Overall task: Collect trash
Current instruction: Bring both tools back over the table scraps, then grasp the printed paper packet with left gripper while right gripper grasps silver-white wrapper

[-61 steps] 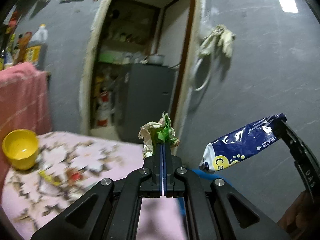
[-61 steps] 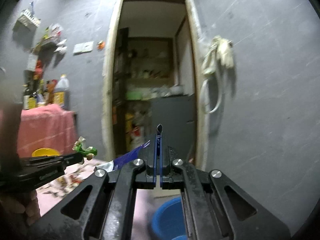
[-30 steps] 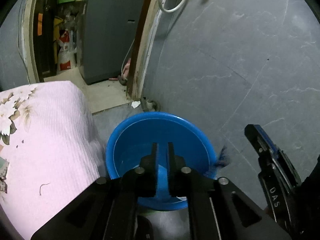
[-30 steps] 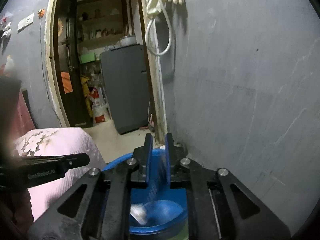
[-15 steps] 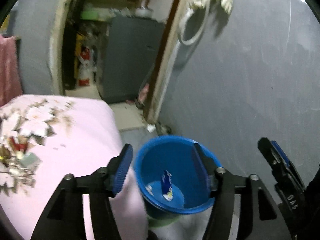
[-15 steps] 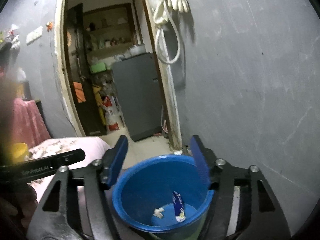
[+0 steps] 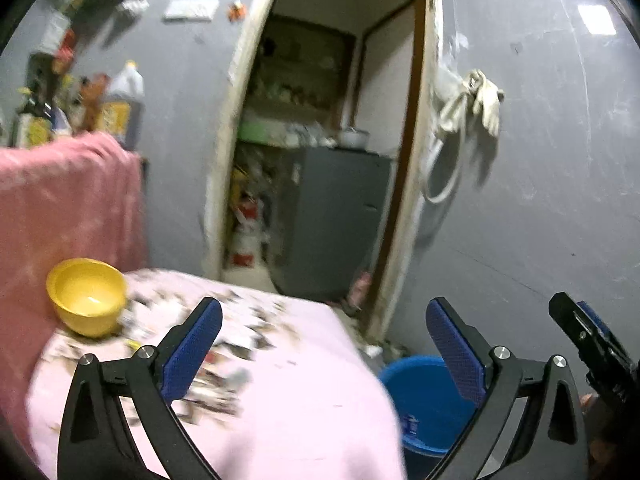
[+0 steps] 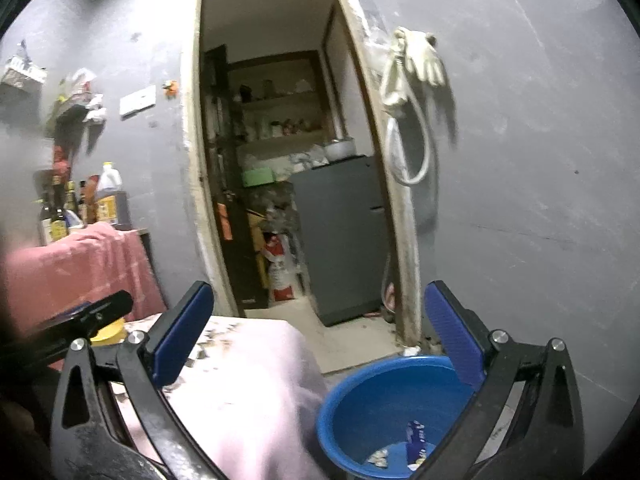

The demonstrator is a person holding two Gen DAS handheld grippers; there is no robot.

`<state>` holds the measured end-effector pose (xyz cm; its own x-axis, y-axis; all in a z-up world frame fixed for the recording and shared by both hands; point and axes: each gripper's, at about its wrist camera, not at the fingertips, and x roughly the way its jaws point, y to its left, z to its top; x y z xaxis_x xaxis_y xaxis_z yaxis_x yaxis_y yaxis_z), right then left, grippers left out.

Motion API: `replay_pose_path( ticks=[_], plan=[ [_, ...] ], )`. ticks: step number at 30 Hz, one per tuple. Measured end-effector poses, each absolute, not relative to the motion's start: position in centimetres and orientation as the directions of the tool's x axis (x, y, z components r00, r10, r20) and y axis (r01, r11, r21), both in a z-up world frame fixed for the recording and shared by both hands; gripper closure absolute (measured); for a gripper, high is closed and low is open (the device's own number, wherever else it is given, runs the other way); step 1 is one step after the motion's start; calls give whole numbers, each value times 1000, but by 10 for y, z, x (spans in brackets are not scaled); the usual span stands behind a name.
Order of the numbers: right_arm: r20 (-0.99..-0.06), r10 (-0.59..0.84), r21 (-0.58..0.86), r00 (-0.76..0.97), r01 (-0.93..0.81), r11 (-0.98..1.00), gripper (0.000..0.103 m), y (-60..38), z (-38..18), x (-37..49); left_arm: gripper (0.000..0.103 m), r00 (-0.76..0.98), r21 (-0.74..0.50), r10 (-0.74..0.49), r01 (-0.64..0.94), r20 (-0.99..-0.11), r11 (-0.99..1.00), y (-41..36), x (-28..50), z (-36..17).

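L gripper [image 7: 320,344] and R gripper [image 8: 318,320]: both spread wide, nothing held. Round blue plastic bucket [image 8: 360,408] on floor beside pink flowered tablecloth [image 7: 304,408]; inside it a blue-white foil wrapper [image 8: 416,442] and a crumpled pale scrap [image 8: 378,458]. Yellow plastic bowl [image 7: 86,298] on table, far L.

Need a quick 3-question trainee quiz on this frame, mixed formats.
1. True or false: the left tongs grip a wrapper.
2. Where does the blue wrapper lie? A) on the pink tablecloth B) in the blue basin C) in the right tongs
3. Fill in: the bowl on the pink tablecloth is ____ in colour.

Key: 1 false, both tongs are open and empty; 2 B; 3 yellow.
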<state>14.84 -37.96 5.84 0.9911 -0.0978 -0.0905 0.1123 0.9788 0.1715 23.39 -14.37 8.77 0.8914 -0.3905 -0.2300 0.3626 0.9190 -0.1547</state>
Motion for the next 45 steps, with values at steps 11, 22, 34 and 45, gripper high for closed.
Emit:
replay_pose_path(
  ticks=[11, 22, 34, 45],
  plan=[
    [-29, -5, 155, 1000, 9, 988, 0, -308, 68, 149, 2, 975, -82, -184, 174, -126, 981, -55, 198, 84],
    [-73, 49, 67, 996, -44, 997, 0, -241, 52, 182, 2, 987, -46, -47, 41, -152, 998, 8, 203, 51],
    [-306, 165, 23, 938, -166, 986, 0, -202, 4, 249, 2, 899, -32, 0, -16, -438, 999, 19, 269, 4],
    [-545, 238, 64, 804, -243, 968, 1, -188, -32, 306, 4, 801, -65, -54, 19, -596, 998, 19, 315, -27]
  ],
)
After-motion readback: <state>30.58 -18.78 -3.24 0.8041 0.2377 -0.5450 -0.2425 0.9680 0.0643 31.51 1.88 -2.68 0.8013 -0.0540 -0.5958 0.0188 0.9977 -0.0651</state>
